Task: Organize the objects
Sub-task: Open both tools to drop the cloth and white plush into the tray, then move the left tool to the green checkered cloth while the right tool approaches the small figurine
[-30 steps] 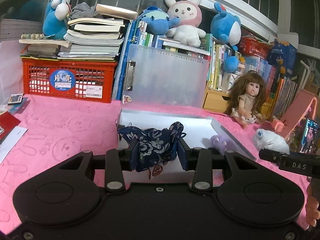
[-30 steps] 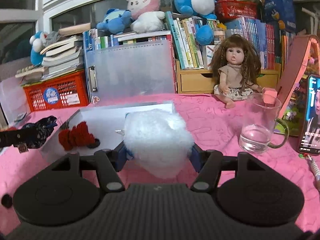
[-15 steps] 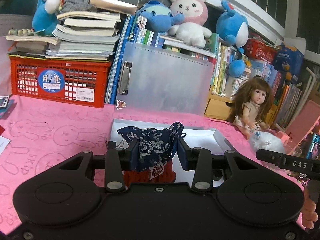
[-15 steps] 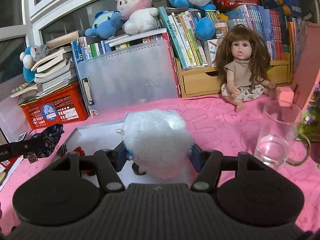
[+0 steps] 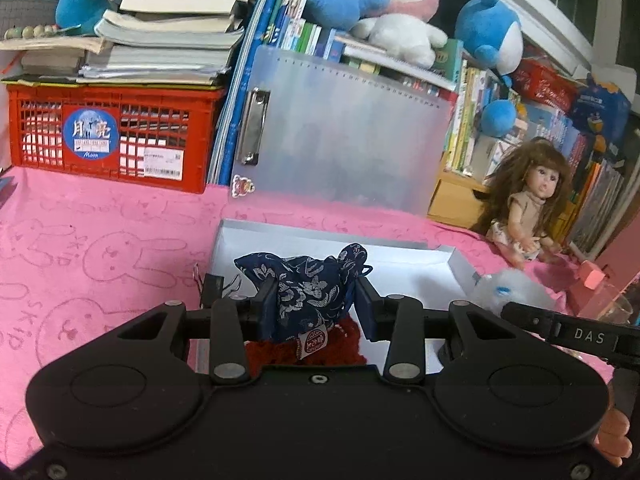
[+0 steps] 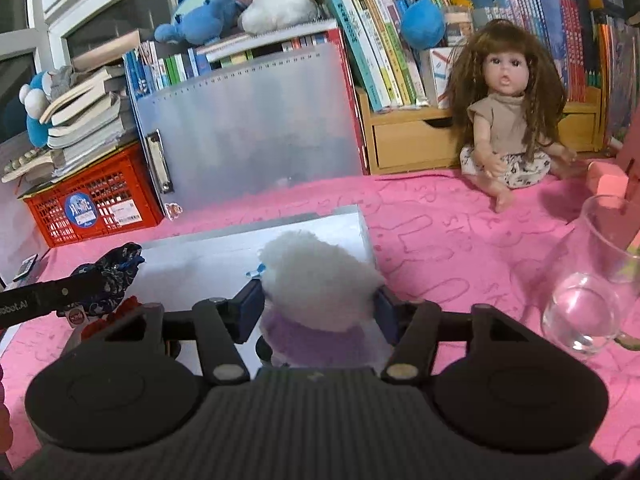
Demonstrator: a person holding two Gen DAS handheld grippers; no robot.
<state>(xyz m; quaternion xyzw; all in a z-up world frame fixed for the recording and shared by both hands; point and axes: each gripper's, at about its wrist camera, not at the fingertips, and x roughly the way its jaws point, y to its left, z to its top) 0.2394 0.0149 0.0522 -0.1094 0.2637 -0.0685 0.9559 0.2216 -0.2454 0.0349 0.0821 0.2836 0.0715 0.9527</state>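
My left gripper is shut on a dark blue floral pouch and holds it over the near end of an open white box. A red knitted item lies in the box right under the pouch. My right gripper grips a white fluffy toy over the box's right part. Its jaws are closing, and the pads press into the fluff. A purple soft thing shows just below the toy. The pouch also appears at the left of the right wrist view.
A pink cloth covers the table. A glass mug with water stands to the right, with a doll behind it. At the back are a clear folder, a red crate under stacked books, bookshelves and plush toys.
Both grippers have moved forward over the white box, which now looks nearer. The red knitted item has come under the pouch. The right jaws have narrowed on the fluffy toy.
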